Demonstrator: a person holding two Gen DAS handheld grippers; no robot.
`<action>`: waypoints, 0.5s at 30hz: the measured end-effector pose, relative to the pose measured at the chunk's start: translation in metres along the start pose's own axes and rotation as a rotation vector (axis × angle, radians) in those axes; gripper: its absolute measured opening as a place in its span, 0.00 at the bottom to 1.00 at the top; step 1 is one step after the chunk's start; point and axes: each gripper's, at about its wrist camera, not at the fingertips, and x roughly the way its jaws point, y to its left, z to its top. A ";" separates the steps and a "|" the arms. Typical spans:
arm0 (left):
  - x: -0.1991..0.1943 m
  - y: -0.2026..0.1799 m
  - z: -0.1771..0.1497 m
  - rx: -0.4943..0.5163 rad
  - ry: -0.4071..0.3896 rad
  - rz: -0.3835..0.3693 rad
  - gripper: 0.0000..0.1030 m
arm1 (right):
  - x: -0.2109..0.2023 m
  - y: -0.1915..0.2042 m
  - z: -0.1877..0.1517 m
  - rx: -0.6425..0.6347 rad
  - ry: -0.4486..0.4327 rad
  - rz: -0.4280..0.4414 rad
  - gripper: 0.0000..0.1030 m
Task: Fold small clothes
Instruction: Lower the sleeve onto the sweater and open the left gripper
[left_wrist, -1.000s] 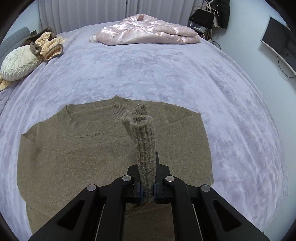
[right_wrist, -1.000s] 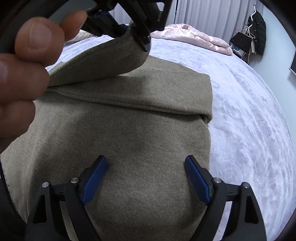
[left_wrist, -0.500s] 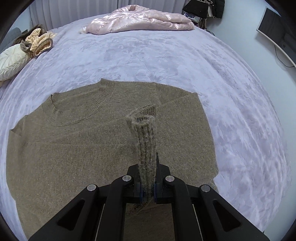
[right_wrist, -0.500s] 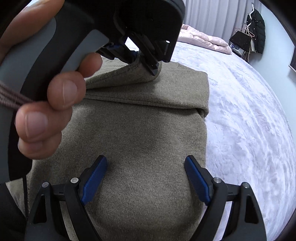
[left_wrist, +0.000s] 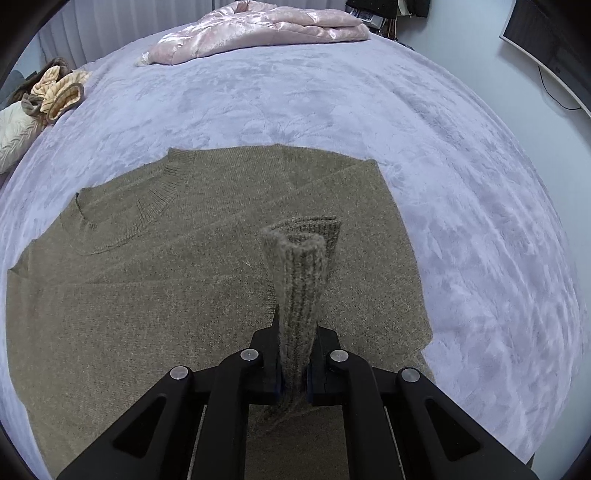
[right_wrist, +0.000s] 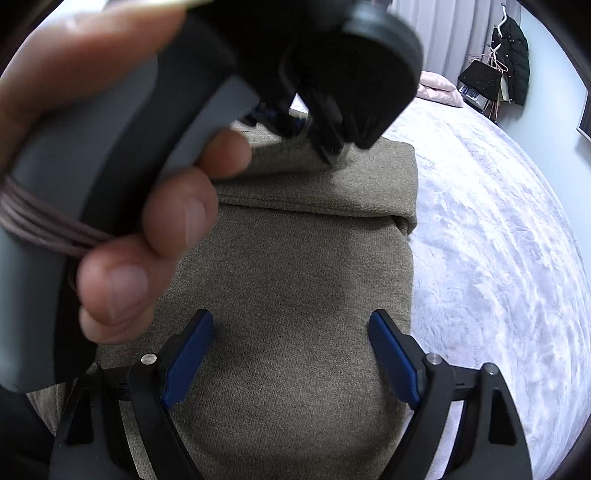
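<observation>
An olive-brown knit sweater (left_wrist: 155, 295) lies flat on the lilac bedspread (left_wrist: 295, 96), its collar at the far left. My left gripper (left_wrist: 295, 373) is shut on the ribbed sleeve cuff (left_wrist: 301, 266), which stands up out of the jaws over the sweater body. In the right wrist view the sweater (right_wrist: 295, 277) fills the middle, with the sleeve folded across its far end. My right gripper (right_wrist: 291, 350) is open and empty, low over the sweater. The left gripper (right_wrist: 325, 147) and the hand holding it fill the upper left of that view.
A pink quilt (left_wrist: 258, 29) lies bunched at the far edge of the bed. A cream cushion (left_wrist: 14, 136) and tan garments (left_wrist: 55, 92) sit at the far left. A monitor (left_wrist: 554, 48) hangs on the right wall. Dark coats (right_wrist: 509, 62) hang in the far corner.
My left gripper has carried the cuff down and across the sweater body, closer to the right gripper's camera. The right gripper has stayed open in place.
</observation>
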 end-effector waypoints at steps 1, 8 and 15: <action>0.001 -0.002 -0.001 0.006 0.002 0.004 0.08 | 0.000 0.000 0.000 0.000 0.000 0.001 0.86; 0.002 0.000 0.002 0.002 0.052 -0.022 0.08 | -0.003 -0.003 0.001 0.015 0.014 0.009 0.86; -0.016 -0.005 -0.009 0.038 0.071 -0.008 0.08 | -0.021 -0.014 -0.004 0.030 -0.007 -0.004 0.86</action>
